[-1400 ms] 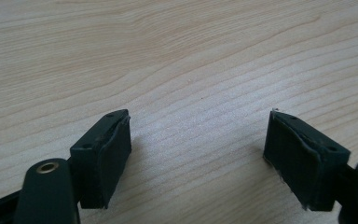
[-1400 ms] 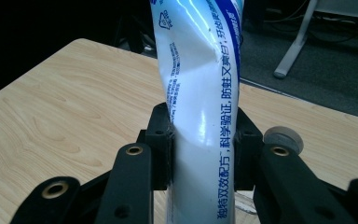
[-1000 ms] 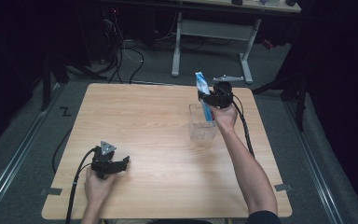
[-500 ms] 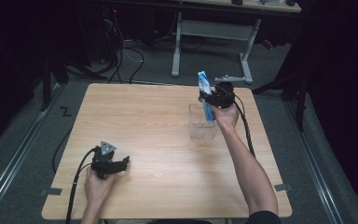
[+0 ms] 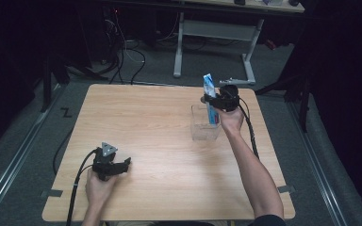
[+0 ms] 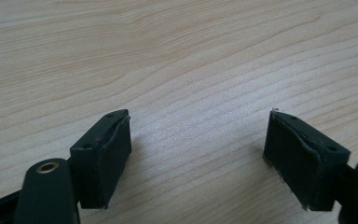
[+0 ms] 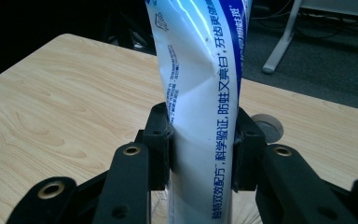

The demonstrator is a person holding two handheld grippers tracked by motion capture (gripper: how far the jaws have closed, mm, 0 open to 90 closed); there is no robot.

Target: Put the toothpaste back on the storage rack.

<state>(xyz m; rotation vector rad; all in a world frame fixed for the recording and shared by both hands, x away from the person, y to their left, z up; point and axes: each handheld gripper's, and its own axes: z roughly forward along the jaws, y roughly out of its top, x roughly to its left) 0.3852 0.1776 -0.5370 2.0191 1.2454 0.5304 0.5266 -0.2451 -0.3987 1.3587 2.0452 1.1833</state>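
While upright, right gripper point(image 7: 200, 140) clamped around toothpaste tube point(image 7: 205, 79), forearm outstretched.

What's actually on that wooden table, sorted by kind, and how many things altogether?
Toothpaste tube, blue and white, held upright over the container: 1
Clear plastic container: 1
Handheld grippers, left gripper and right gripper: 2
Total: 4

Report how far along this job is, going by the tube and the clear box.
Done: the right claw has clamped the toothpaste tube, jaws pressed on both sides. In hand: the tube is held upright, its lower end inside the clear box; whether it is going in or coming out can't be told. Left: releasing it. The left claw is open over the bare table, idle.
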